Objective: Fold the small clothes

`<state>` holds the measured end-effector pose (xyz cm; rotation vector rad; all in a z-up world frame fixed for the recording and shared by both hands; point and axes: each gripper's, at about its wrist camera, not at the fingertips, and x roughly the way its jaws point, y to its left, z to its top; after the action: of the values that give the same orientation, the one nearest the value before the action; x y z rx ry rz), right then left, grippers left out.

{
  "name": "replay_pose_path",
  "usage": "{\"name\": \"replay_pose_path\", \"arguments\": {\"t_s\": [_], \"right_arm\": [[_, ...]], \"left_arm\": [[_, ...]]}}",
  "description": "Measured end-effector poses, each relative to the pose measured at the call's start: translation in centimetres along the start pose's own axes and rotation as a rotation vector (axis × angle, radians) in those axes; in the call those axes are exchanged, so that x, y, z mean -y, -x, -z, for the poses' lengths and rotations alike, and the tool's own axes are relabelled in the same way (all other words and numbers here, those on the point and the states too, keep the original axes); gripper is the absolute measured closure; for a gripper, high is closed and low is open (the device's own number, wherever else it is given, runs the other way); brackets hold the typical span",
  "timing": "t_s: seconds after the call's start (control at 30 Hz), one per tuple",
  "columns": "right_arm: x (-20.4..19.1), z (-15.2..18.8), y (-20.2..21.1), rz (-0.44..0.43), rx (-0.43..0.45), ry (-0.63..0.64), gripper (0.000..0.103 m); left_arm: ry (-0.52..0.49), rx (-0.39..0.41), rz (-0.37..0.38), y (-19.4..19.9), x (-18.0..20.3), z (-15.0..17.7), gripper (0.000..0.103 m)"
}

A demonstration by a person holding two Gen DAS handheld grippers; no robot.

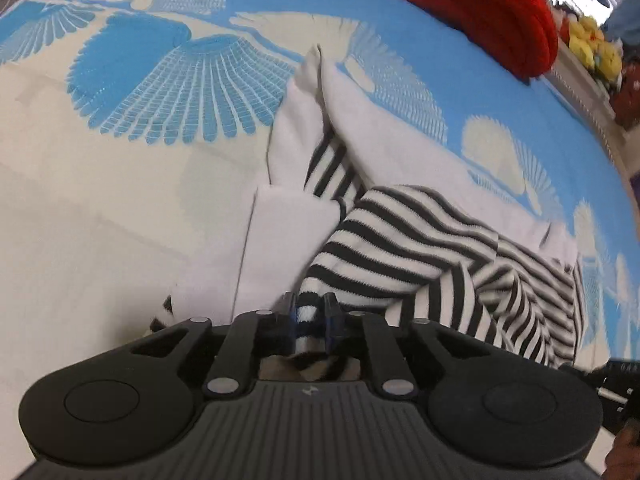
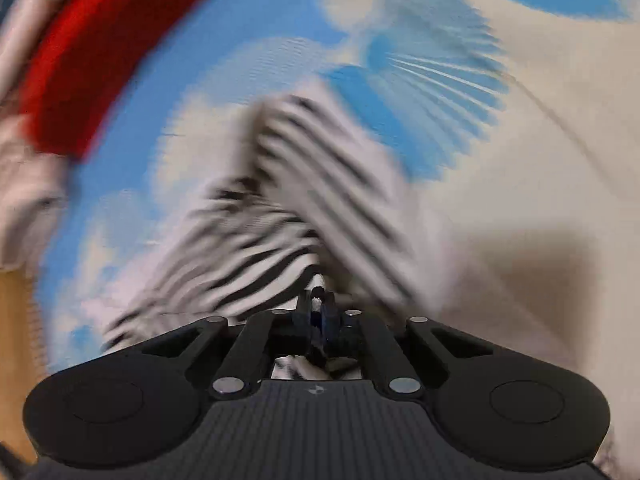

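Striped black-and-white knit garment (image 1: 420, 248) is pinched in both our left gripper (image 1: 311, 312) and right gripper (image 2: 319, 308); we should lift evenly, keeping edges aligned.

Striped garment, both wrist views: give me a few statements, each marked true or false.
1. The striped garment is black and white. True.
2. The left gripper has its jaws wide open over bare sheet. False: they pinch striped fabric.
3. The right gripper grips striped fabric. True.
4. The red cloth lies on top of the striped garment. False: it lies apart, further back on the blue patterned sheet.
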<state>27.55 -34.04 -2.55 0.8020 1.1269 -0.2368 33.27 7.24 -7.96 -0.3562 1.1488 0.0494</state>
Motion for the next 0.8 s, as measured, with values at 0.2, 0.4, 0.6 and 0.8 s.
{"name": "replay_pose_path", "arguments": {"t_s": [0.2, 0.4, 0.6, 0.8], "right_arm": [[-1.8, 0.7, 3.9, -0.004, 0.235, 0.133, 0.083], [-2.9, 1.2, 1.1, -0.156, 0.036, 0.228, 0.074], [-1.8, 0.9, -0.8, -0.07, -0.014, 0.237, 0.077], [-1.0, 1.1, -0.9, -0.025, -0.061, 0.225, 0.075]], "left_arm": [[-0.163, 0.208, 0.075, 3.4, 2.1, 0.6, 0.083], [-0.127, -0.076, 0.131, -1.5, 0.7, 1.3, 0.089], [-0.167, -0.028, 0.133, 0.8, 1.3, 0.0, 0.088], [-0.216, -0.087, 0.046, 1.4, 0.8, 0.7, 0.088]]}}
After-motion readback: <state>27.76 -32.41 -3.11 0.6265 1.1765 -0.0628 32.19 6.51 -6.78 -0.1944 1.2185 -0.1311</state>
